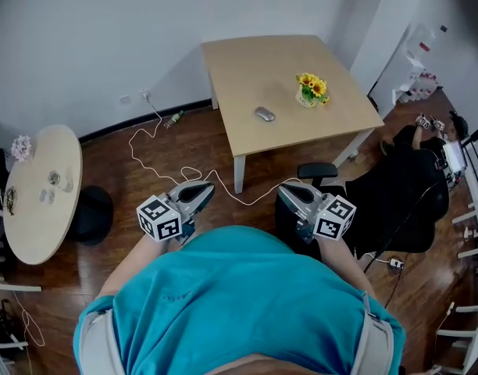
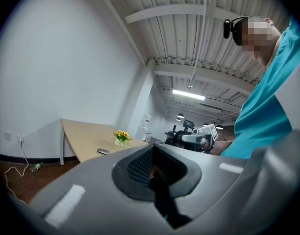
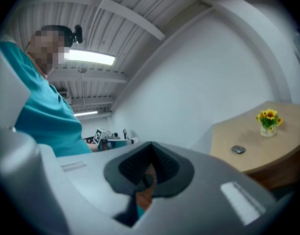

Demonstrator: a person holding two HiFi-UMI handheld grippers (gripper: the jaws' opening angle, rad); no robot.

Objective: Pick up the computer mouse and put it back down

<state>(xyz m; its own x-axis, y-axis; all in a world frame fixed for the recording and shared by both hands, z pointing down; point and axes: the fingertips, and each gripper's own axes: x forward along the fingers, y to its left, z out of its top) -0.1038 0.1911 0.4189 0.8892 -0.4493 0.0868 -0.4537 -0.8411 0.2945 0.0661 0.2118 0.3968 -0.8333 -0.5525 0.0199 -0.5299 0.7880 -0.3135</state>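
The grey computer mouse (image 1: pixel 264 114) lies on a square wooden table (image 1: pixel 247 69), left of a small pot of yellow flowers (image 1: pixel 311 89). My two grippers are held close to my body, well short of the table. The left gripper (image 1: pixel 198 191) and the right gripper (image 1: pixel 292 193) are both shut, with nothing between their jaws. From the left gripper (image 2: pixel 155 173), the mouse (image 2: pixel 103 151) is small and far off on the table. The right gripper (image 3: pixel 147 173) sees the mouse (image 3: pixel 238 150) at its right, near the flowers (image 3: pixel 268 121).
A round white table (image 1: pixel 40 201) and a black stool (image 1: pixel 90 213) stand at the left. A black office chair (image 1: pixel 403 201) is at the right. A white cable (image 1: pixel 157 162) trails over the wooden floor toward the table legs, and a bottle (image 1: pixel 173 119) lies by the wall.
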